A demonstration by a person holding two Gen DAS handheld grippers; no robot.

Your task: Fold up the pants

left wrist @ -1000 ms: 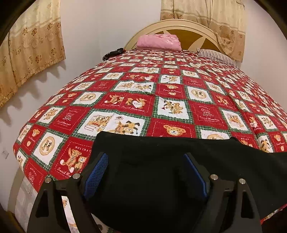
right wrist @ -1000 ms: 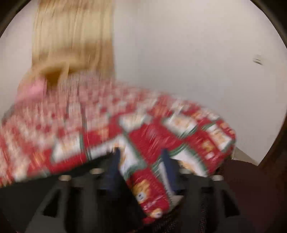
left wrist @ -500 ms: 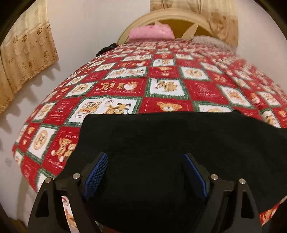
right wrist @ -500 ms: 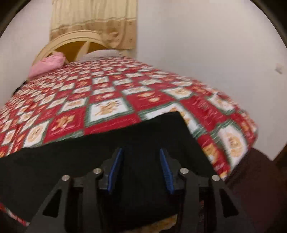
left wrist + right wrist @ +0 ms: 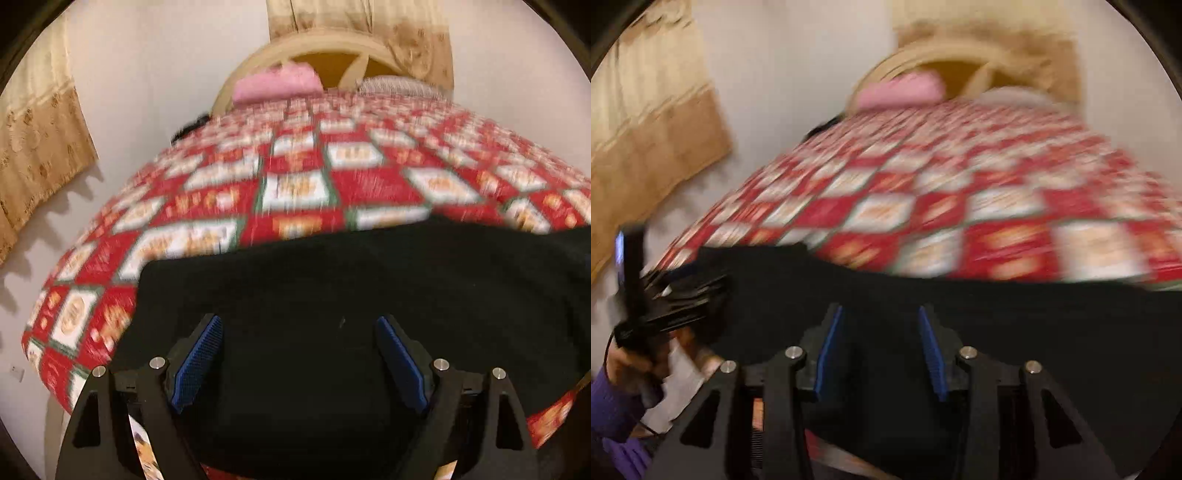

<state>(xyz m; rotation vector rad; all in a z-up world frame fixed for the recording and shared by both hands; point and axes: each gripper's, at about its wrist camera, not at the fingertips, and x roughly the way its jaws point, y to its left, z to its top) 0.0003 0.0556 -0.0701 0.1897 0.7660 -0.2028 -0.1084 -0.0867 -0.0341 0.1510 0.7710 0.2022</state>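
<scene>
Both grippers tilt down over black pants (image 5: 332,280); left gripper (image 5: 299,354) fingers wide.

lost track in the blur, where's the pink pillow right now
The pink pillow lies at the far end of the bed, against the cream headboard, left of centre in both wrist views, with a striped pillow to its right.

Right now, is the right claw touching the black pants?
Cannot tell. In the right wrist view the right claw has the black pants between its blue pads, but the blurred, dark picture shows neither contact nor a gap. Its jaws have just been closing.
</scene>
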